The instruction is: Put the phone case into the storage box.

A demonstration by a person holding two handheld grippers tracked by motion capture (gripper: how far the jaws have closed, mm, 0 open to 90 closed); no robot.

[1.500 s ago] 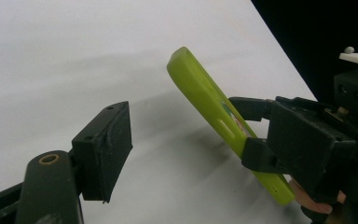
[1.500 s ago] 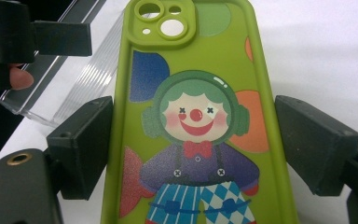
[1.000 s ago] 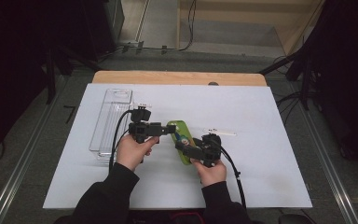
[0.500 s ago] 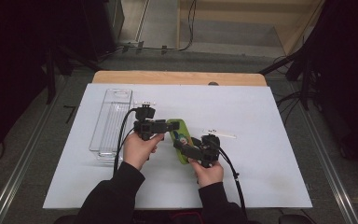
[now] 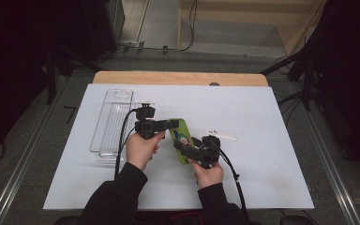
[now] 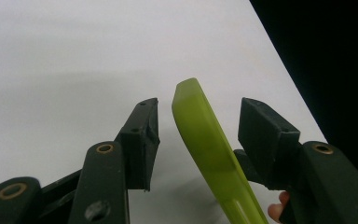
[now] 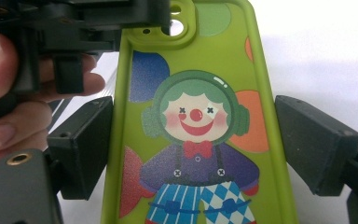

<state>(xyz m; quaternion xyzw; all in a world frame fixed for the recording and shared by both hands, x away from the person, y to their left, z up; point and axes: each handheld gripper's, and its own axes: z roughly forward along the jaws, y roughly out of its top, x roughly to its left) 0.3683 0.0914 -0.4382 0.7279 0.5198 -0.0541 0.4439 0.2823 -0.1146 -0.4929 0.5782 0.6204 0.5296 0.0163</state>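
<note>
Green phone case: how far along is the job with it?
Done: the green phone case is off the table, clamped by the right gripper. In hand: the left gripper's jaws have just been closing around its top end, not yet touching. Left: getting a grip there, probably.

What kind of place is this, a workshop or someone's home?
Probably a lab or recording studio, not a home: a white-covered table between dark curtains, cables on the concrete floor, and a person working with handheld grippers on a green phone case.

A lime-green rubbery phone case [image 5: 183, 140] sits at the middle of the white table sheet [image 5: 262, 140] — the left gripper [image 5: 171, 124] at its far end, jaws just closing around it, the right gripper [image 5: 180, 144] clamping its near end; a clear plastic tray [image 5: 112, 122] lies left of the case.
</note>
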